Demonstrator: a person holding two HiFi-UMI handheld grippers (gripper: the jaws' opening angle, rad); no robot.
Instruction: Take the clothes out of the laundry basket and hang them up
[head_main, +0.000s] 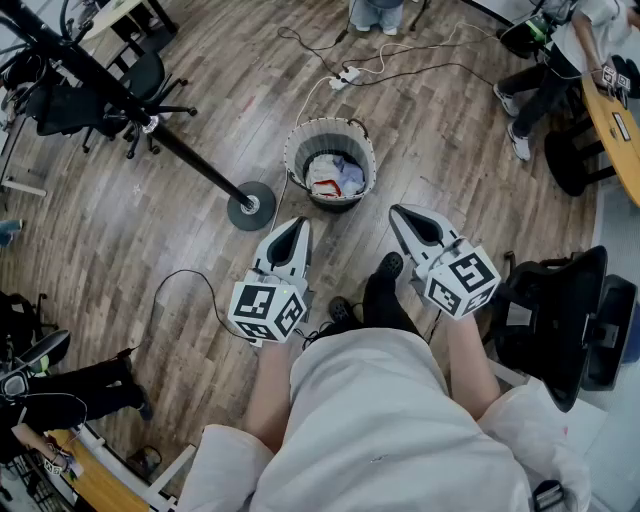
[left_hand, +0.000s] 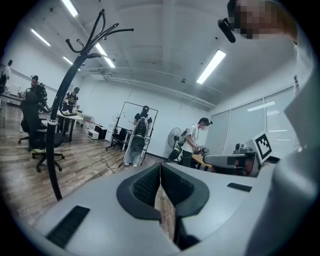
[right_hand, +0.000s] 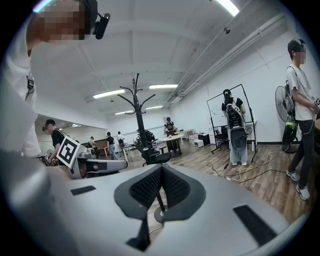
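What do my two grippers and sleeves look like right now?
Both the left gripper and right gripper are pale grey wedge-shaped shells tapering to a point, with dark textured pads inside. Each carries a white cube printed with black square markers. The person wears short white sleeves.
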